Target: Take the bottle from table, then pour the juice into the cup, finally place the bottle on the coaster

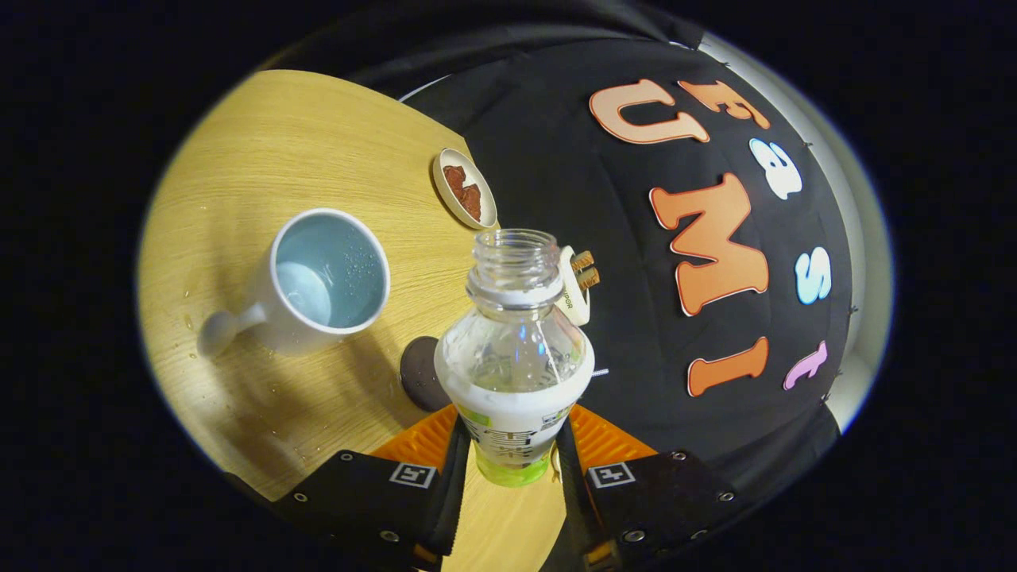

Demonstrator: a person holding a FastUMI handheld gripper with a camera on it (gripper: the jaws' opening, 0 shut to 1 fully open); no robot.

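The fingers are pressing on the bottle [514,349] from both sides, holding its labelled lower body between them, so the gripper [512,457] is carrying it, tipped slightly, above the table [262,135].

Taking the bottle as the landmark: the cup [322,274] is lying off to the left of its neck, mouth facing the camera, with a pale puddle at its bottom and droplets clinging to the inner wall. The coaster [419,373] is peeking out just behind the bottle's left shoulder, half hidden by it. A small dish [464,187] of reddish-brown pieces is sitting beyond the open mouth, near the table's far edge.

Judging by the wet cup and the nearly upright bottle, the pour looks done or close to done, and the placing step is coming. To do that well, the bottle should be brought fully upright first, then carried over the coaster and lowered until its base is sitting flat within the disc before the fingers are easing apart; an open neck means any tilt could spill what is left.

The bottle is clear ribbed plastic with a threaded neck, uncapped, and a wrap label. The cup is glossy ceramic, white outside and pale blue inside, with a knobbed handle. The coaster is a dark, flat round. The table is light wood-grain, speckled with drops.
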